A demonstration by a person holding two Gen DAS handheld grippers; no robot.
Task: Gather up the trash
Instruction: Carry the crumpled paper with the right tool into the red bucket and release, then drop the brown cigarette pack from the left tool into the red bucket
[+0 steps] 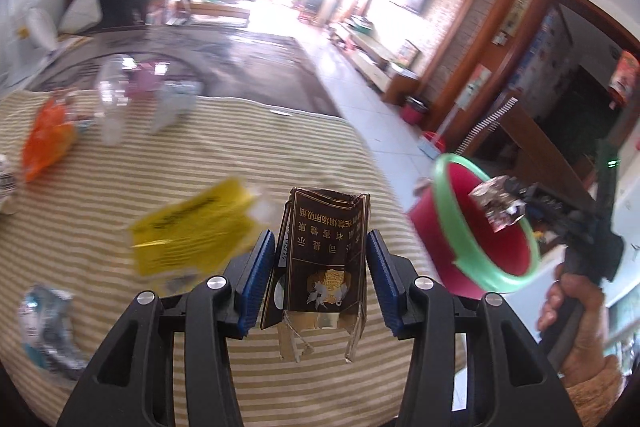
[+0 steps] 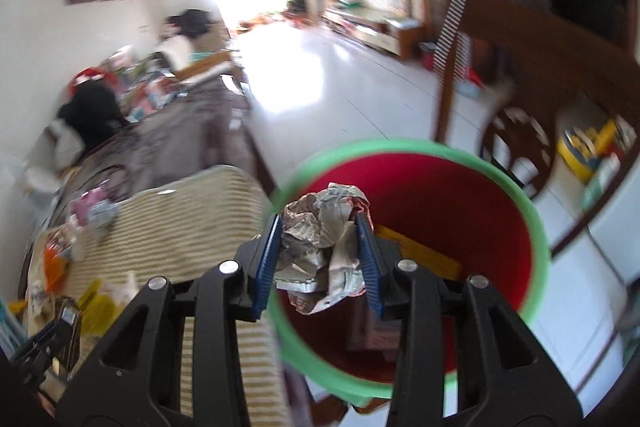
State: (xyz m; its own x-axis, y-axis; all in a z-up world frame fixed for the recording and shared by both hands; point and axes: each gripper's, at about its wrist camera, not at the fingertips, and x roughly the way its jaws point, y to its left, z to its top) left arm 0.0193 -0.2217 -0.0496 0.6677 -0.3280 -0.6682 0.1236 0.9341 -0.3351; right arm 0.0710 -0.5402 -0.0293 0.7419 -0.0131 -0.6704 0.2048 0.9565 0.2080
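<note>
Your left gripper (image 1: 320,267) sits at the bottom centre of the left wrist view, its blue fingers (image 1: 256,279) pressed against both sides of a brown cigarette pack (image 1: 322,259). You're holding that pack upright, its torn bottom flaps hanging down over the striped cloth (image 1: 200,163) on the tabletop.

Look left of the pack: a yellow wrapper (image 1: 192,231) lies on the cloth, blurred. Lower left there's a crumpled clear-and-blue plastic bag (image 1: 44,327). Upper left you've got an orange bag (image 1: 46,139) and a clear plastic bottle (image 1: 114,99) lying near the far edge of the cloth.

Over on the right of that view, the red bin (image 1: 480,223) with its green rim stands just off the edge of the tabletop.

Now your right gripper (image 2: 320,263), centre of the right wrist view: its fingers (image 2: 266,267) are clamped on a crumpled newspaper ball (image 2: 320,227). You're holding it right above the open mouth of the bin (image 2: 460,187). Inside the bin, a yellow scrap (image 2: 424,255) shows just right of the fingers.
</note>
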